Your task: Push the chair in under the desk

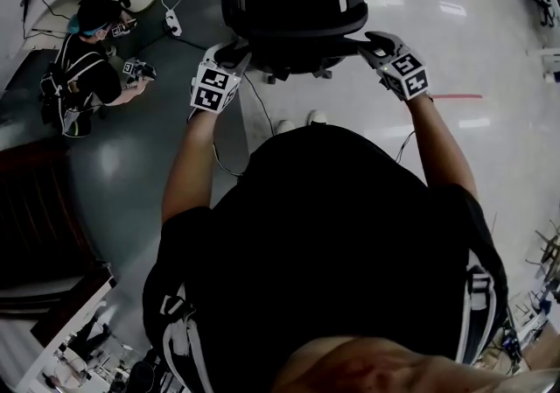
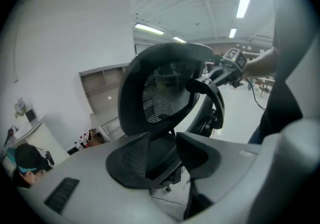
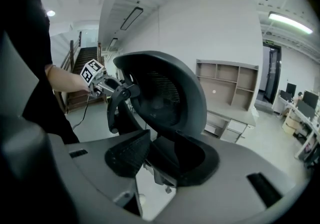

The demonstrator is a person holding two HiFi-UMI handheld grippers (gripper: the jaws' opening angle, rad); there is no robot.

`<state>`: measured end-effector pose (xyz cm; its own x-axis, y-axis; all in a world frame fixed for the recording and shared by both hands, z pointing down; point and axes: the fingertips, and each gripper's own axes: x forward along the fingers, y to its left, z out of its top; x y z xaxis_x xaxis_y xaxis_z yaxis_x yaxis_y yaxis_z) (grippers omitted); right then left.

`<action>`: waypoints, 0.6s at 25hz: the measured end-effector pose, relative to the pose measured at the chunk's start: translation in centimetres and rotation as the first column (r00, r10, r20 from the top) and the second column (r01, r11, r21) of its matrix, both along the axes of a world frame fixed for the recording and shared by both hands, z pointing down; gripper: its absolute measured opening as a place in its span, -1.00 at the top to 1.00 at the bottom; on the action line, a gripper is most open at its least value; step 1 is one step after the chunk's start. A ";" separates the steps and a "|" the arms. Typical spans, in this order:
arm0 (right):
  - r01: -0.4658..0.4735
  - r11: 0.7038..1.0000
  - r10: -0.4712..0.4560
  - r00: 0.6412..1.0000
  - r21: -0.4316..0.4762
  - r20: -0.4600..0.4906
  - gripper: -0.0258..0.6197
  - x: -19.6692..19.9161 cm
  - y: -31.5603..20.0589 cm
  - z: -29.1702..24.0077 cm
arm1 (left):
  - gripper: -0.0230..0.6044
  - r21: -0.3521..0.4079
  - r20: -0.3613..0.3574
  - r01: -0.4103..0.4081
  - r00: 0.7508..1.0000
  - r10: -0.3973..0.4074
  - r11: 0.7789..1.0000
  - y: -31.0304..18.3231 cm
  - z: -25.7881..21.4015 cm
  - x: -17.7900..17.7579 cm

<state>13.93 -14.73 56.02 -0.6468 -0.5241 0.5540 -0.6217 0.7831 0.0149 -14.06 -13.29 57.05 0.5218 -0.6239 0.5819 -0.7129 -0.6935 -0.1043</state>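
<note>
A black mesh office chair (image 1: 293,10) stands in front of me with its back towards me, and also fills the left gripper view (image 2: 160,93) and the right gripper view (image 3: 165,93). My left gripper (image 1: 234,57) is at the left end of the backrest's top edge, my right gripper (image 1: 369,44) at the right end. Each gripper's pads stand apart with a gap between them (image 2: 162,160) (image 3: 160,155); the chair's frame shows through the gap and neither pair presses on it. A pale desk with shelves (image 3: 227,83) stands beyond the chair.
A person (image 1: 87,63) crouches on the floor at the left with another pair of grippers. A power strip (image 1: 173,22) and cables lie on the floor near the chair's left side. Dark wooden furniture (image 1: 35,216) is at my left. A red line (image 1: 455,96) marks the floor at the right.
</note>
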 end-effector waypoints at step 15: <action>0.356 0.934 -0.320 0.816 -0.018 -0.482 0.33 -3.2 2.7 5.9 | 0.21 -0.094 0.459 -0.394 0.798 0.391 0.914 2.2 4.3 3.5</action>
